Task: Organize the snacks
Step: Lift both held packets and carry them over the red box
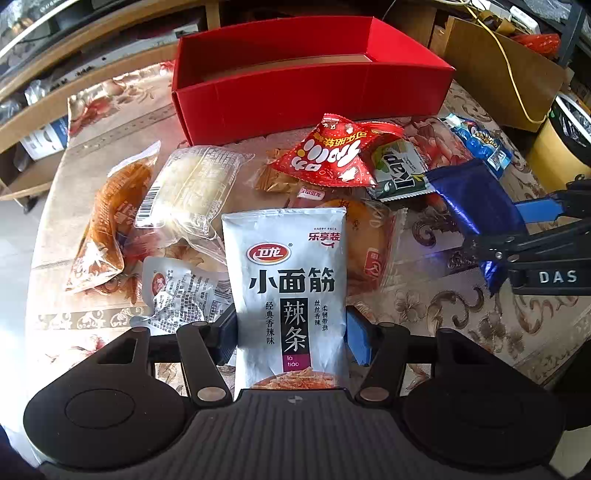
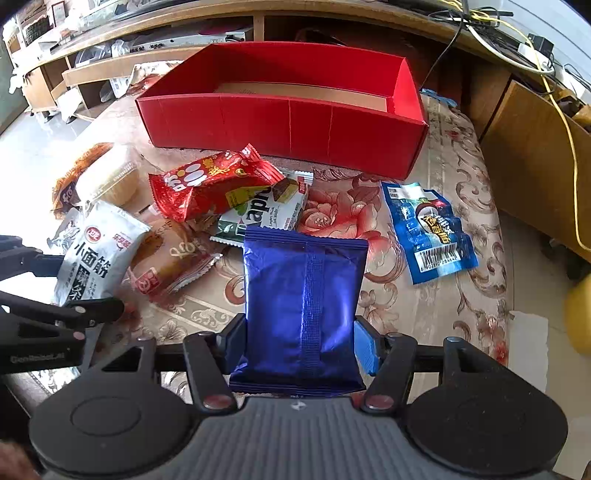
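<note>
My left gripper [image 1: 290, 338] is shut on a white latiao snack pack [image 1: 290, 280] and holds it above the table; the pack also shows in the right wrist view [image 2: 98, 254]. My right gripper [image 2: 299, 345] is shut on a shiny blue foil packet [image 2: 303, 302], which also shows at the right of the left wrist view [image 1: 476, 199]. An open red box [image 1: 310, 92] stands at the back of the table, with nothing visible inside [image 2: 288, 110]. A red candy bag [image 2: 210, 181], a green wafer pack [image 2: 266, 210] and a bread pack [image 2: 173, 258] lie in a pile in front of it.
A light blue snack packet [image 2: 428, 232] lies apart at the right. An orange snack bag [image 1: 107, 225], a clear cake pack [image 1: 188, 188] and a small white sachet [image 1: 181, 291] lie at the left. The table has a floral cloth [image 2: 461, 295]. Wooden shelves [image 2: 155, 33] and cables stand behind.
</note>
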The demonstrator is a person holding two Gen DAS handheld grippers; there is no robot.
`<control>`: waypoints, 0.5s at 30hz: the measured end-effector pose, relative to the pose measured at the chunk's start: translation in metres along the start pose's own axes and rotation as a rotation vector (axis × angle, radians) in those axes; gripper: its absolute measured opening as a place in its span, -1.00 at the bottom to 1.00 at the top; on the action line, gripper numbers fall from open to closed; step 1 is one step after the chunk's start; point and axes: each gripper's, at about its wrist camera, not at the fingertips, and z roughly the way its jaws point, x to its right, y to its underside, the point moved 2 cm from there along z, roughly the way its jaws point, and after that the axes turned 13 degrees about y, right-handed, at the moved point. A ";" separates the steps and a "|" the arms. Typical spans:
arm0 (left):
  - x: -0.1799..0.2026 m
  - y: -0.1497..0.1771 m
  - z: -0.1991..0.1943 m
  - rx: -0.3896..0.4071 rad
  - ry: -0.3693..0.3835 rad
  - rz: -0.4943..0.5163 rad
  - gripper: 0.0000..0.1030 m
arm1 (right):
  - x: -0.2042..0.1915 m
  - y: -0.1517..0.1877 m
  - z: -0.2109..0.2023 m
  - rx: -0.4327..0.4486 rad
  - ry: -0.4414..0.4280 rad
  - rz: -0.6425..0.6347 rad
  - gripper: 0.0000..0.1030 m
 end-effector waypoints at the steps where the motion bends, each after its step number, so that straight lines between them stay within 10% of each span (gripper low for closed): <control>1: 0.001 0.000 0.000 0.000 -0.005 0.007 0.29 | 0.000 0.001 0.000 0.000 -0.002 0.001 0.03; 8: -0.010 0.000 -0.006 0.025 -0.039 -0.018 0.88 | -0.001 0.003 -0.001 0.000 -0.022 0.004 0.03; 15: -0.007 0.009 0.000 0.005 -0.067 -0.012 0.57 | -0.002 0.000 -0.006 0.018 -0.036 0.006 0.03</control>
